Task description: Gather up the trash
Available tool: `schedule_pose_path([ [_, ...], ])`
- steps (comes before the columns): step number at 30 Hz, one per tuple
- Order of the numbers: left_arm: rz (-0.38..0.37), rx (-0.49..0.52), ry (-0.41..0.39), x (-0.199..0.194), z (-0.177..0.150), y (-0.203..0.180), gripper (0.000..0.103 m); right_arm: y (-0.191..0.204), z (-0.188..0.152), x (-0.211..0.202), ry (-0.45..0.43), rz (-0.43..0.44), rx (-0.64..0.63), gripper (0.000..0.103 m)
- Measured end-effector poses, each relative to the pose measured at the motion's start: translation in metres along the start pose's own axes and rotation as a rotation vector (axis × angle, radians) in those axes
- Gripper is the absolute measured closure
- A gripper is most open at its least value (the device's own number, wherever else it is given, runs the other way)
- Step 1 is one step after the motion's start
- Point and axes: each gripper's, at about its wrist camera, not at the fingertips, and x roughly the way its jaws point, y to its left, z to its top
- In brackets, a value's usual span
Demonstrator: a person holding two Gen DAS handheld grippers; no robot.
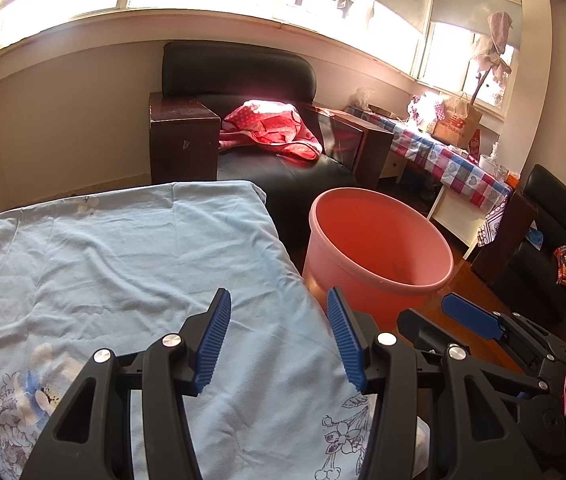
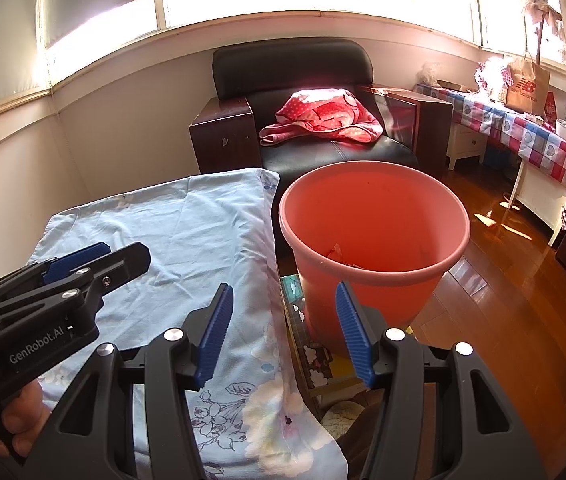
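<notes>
A pink plastic bucket (image 1: 379, 240) stands on the floor just right of a table covered with a light blue floral cloth (image 1: 131, 272). It also shows in the right wrist view (image 2: 375, 228), with a small scrap of trash (image 2: 339, 254) lying inside. My left gripper (image 1: 279, 336) is open and empty above the cloth's right edge. My right gripper (image 2: 283, 328) is open and empty, over the gap between the cloth (image 2: 187, 232) and the bucket. Each gripper shows in the other's view, the right one (image 1: 479, 320) and the left one (image 2: 79, 268).
A black armchair (image 1: 243, 92) with a red spotted blanket (image 1: 275, 128) stands behind the table. A side table with a checked cloth (image 1: 447, 160) and a paper bag (image 1: 459, 120) runs along the right wall. Boxes and books (image 2: 319, 356) lie under the bucket. The floor (image 2: 495, 280) is glossy wood.
</notes>
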Motion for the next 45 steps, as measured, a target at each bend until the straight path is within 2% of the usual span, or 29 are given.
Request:
schedule_pose_path([
  [39,-0.002,0.001,0.006,0.0005,0.0046,-0.0016,0.053,-0.0006,0.0004,-0.0006,0.001,-0.001,-0.001,0.049],
  [45,0.005,0.002,0.001,-0.0031,-0.0032,-0.0093,0.053,-0.0005,0.0005,-0.0004,0.002,-0.001,0.000,0.049],
])
